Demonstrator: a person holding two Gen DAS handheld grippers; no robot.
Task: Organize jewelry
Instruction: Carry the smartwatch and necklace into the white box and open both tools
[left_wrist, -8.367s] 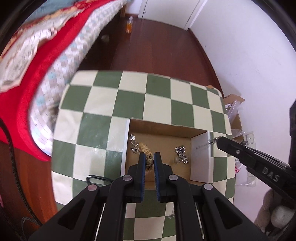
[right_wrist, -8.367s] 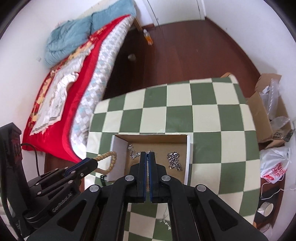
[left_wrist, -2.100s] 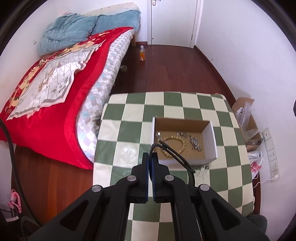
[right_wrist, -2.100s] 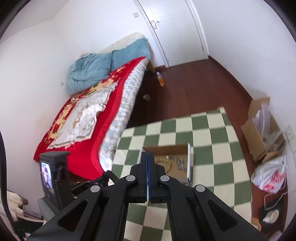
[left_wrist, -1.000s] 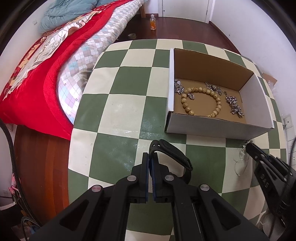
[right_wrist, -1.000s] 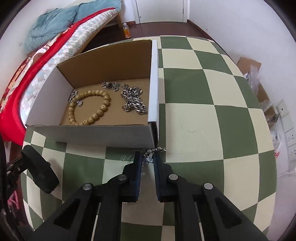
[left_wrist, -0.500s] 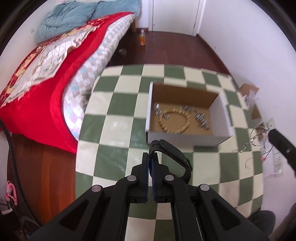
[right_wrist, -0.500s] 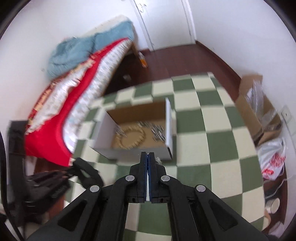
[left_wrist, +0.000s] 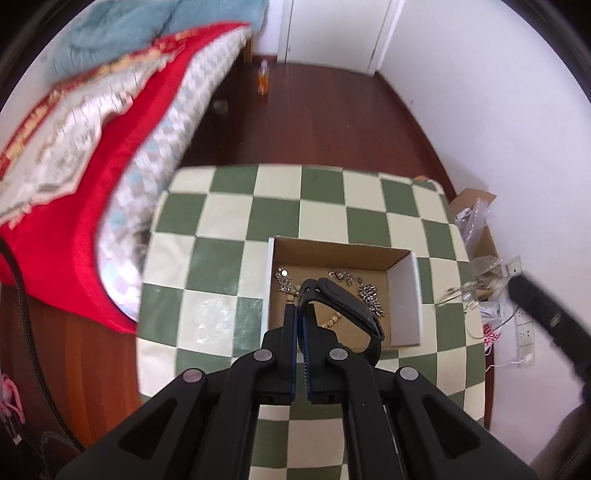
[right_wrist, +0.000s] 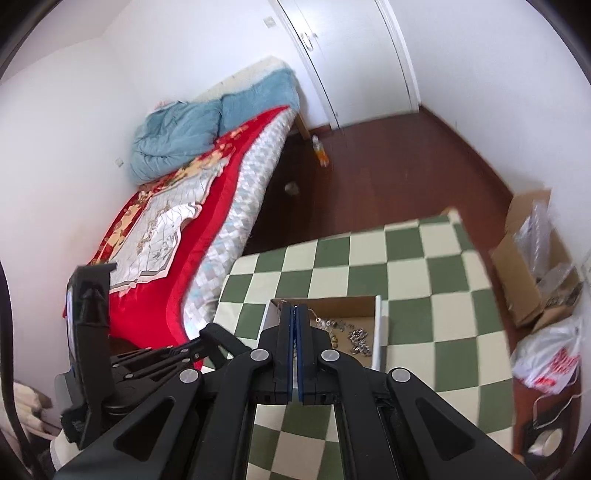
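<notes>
Over the near right part of the checkered table (left_wrist: 229, 206) sits an open cardboard box (left_wrist: 404, 306), white outside and brown within, set well in from every edge. On its floor lie a silver chain (left_wrist: 371, 299) toward the right wall, a finer silver piece (left_wrist: 341, 275) along the far wall, another small silver piece (left_wrist: 283, 282) at the left wall, and tan beads (left_wrist: 330, 321) partly hidden near the front.

The left gripper (left_wrist: 300, 314) hangs above the box's front left corner, its blue-padded jaws pressed together on one end of a black wristband (left_wrist: 343, 299), which loops out to the right over the box floor and curls back down beside the gripper body.

The right gripper (right_wrist: 294, 325) has its jaws drawn together with only a thin slit between them; a fine silver necklace (left_wrist: 467, 290) dangles blurred from its tip off the right edge of the table in the left wrist view, so it looks clamped on that chain, though in its own view only a thin strand (right_wrist: 314, 314) shows past the pads above the box's far left corner.

Beyond the left edge of the table stands a bed with a red quilt (right_wrist: 177, 229) and a blue duvet (right_wrist: 192, 125). An orange bottle (left_wrist: 263, 79) stands on the wooden floor
</notes>
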